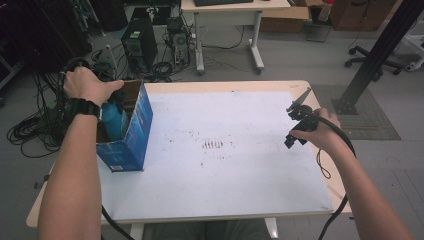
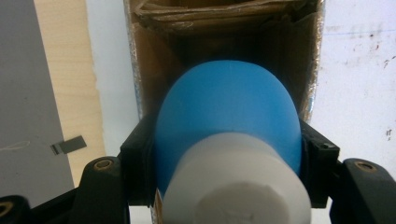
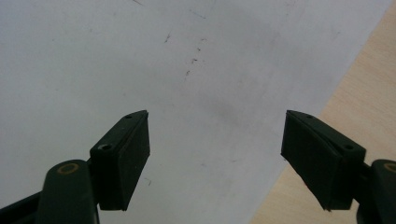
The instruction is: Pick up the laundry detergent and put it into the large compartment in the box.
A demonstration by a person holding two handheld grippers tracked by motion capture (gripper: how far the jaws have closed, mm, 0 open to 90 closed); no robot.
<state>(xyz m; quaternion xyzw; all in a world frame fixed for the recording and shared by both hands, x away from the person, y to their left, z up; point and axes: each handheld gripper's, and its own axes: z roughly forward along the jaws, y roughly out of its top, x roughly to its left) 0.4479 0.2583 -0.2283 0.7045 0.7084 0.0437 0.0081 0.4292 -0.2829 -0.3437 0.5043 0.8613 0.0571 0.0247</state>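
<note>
Left gripper (image 2: 224, 154) clamped on a blue bottle (image 2: 229, 116) with a white cap (image 2: 233, 186), one jaw pressed to each flank. Beyond the jaws, bottle nosed into an open blue cardboard box (image 1: 131, 131), its brown inner walls (image 2: 149, 70) close on both sides and flaps across the far end. Box stood on a white sheet (image 1: 225, 155) over the counter (image 1: 200, 86). Label on the box too small to read. Right gripper (image 3: 217, 158) held with jaws wide apart, nothing between them, over scuffed white sheet (image 3: 140, 60); bare wood counter edge (image 3: 369, 88) past the right-hand jaw.
</note>
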